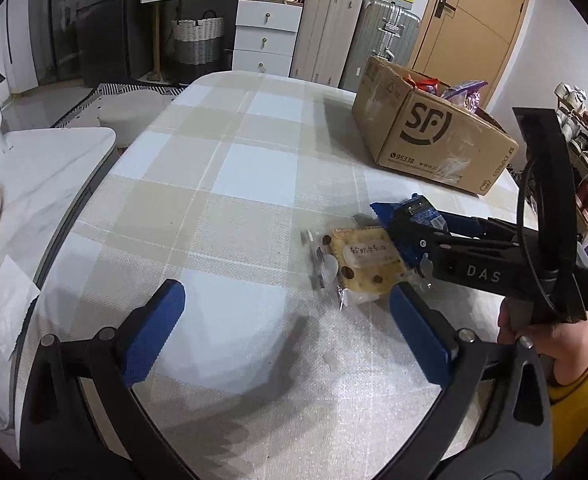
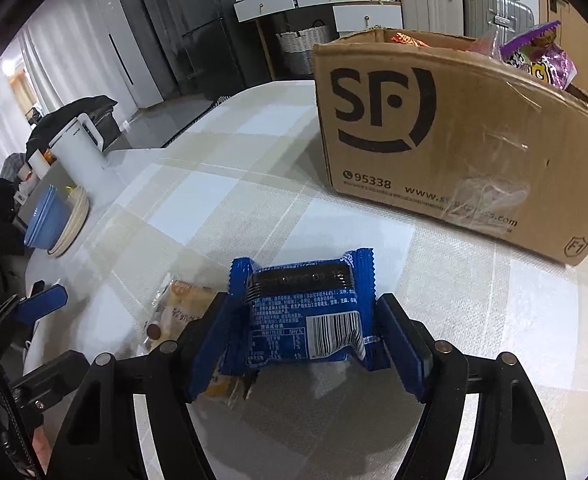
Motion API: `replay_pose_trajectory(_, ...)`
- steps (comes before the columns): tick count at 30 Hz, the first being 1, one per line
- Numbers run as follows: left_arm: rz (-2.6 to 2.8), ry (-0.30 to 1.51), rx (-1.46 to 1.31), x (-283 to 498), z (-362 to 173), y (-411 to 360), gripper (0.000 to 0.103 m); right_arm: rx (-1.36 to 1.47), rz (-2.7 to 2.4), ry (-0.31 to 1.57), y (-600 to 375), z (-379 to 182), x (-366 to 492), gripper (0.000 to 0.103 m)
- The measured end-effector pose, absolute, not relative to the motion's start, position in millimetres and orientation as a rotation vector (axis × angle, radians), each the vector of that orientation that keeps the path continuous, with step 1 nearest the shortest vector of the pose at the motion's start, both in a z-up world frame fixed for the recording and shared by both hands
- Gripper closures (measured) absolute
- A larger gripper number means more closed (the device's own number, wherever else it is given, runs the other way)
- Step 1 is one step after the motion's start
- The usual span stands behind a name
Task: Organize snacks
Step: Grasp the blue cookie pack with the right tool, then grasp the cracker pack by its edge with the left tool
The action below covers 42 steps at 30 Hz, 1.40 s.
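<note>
Right gripper [image 2: 305, 336] has its blue pads clamped on the two sides of a blue snack packet [image 2: 305, 304], barcode face up, low over the checked tablecloth [image 2: 473, 320] and near the cardboard box [image 2: 453, 140]. The left pad seems to nip the crimped film edge; the right sits against the packet's side. It looks light and crinkly, slippery film over something that may crush, so a hold across the body beats one on the fins.

Left gripper [image 1: 290, 316] hangs wide open, nothing between its pads. Just beyond its right pad lies a yellow cracker packet [image 1: 357, 264], flat on the cloth beside the blue one, handwritten-style characters on its label too blurred to read.

The box says "SF", "95338" and a web address partly under tape, "EXPRESS" on its side. Purple and red snack bags [image 2: 537, 60] poke out the top.
</note>
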<state>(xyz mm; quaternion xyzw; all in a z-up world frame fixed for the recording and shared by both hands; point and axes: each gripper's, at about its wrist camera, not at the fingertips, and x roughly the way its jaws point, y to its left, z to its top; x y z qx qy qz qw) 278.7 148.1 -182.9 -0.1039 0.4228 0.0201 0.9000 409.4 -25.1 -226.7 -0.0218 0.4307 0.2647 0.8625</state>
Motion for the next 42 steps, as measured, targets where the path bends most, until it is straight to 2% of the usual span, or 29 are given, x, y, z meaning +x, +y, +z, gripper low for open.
replay_pose_trajectory(2,0.045,0.882,-0.216,277.3,-182.1,147.9,0.001,-0.031,0.568,0.897,-25.8,-226.5,405.4,0.041)
replay_pose_trajectory(3,0.049,0.882,-0.216,276.1,-181.4,148.0,0.001,-0.025,0.569,0.893,-27.1,-226.3,404.0,0.05)
replay_pose_trajectory(7,0.06,0.869,-0.211,269.8,-175.5,147.9,0.001,0.005,0.568,0.884,-31.9,-225.4,399.2,0.056)
replay_pose_trajectory(20,0.05,0.896,-0.179,282.8,-168.1,129.7,0.001,0.208,0.596,0.744,-100.8,-193.9,339.8,0.057)
replay_pose_trajectory(31,0.038,0.976,-0.182,333.8,-196.3,105.1,0.001,0.394,0.595,0.715,-151.0,-212.0,322.4,0.056)
replay_pose_trajectory(42,0.096,1.022,-0.143,359.5,-219.8,96.6,0.001,0.423,0.638,0.689,-159.2,-211.7,315.8,0.056)
